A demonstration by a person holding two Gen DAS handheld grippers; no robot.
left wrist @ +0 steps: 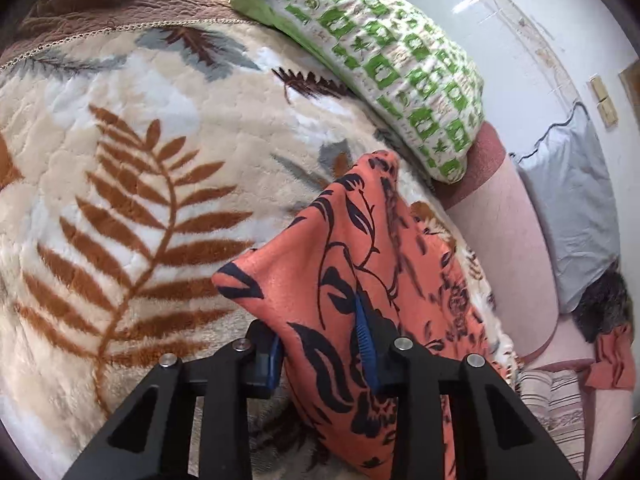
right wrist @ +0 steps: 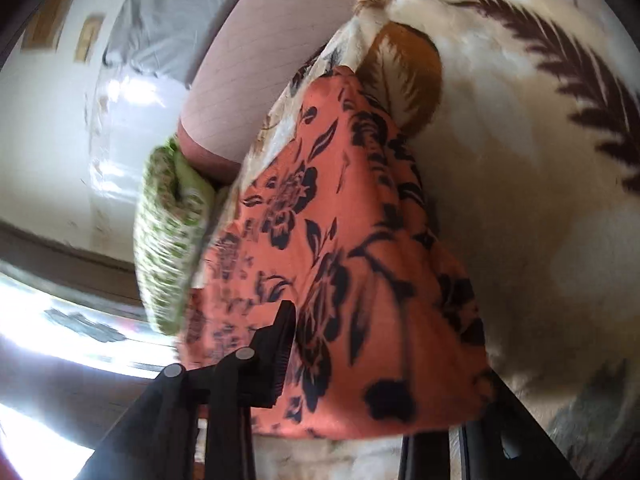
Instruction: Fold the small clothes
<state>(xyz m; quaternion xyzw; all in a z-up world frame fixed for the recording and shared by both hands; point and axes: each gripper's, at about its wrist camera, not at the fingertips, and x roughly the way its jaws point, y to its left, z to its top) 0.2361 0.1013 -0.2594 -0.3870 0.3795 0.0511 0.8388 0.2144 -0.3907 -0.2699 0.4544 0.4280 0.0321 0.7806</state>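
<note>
An orange garment with a black flower print (left wrist: 352,248) hangs in a raised fold above a cream blanket with leaf patterns (left wrist: 140,160). My left gripper (left wrist: 320,346) is shut on its near edge, and the cloth is bunched between the blue pads (left wrist: 365,336). In the right wrist view the same garment (right wrist: 340,220) drapes over my right gripper (right wrist: 360,380). That gripper's left finger (right wrist: 280,352) presses against the cloth, while its right finger is hidden under the fabric. The view is blurred.
A green-and-white patterned pillow (left wrist: 360,60) lies at the blanket's far edge, close to the garment. Right of it are a pink mattress edge (left wrist: 500,232), a grey pillow (left wrist: 572,208), a dark furry thing (left wrist: 604,304) and striped cloth (left wrist: 560,408). A white wall stands behind.
</note>
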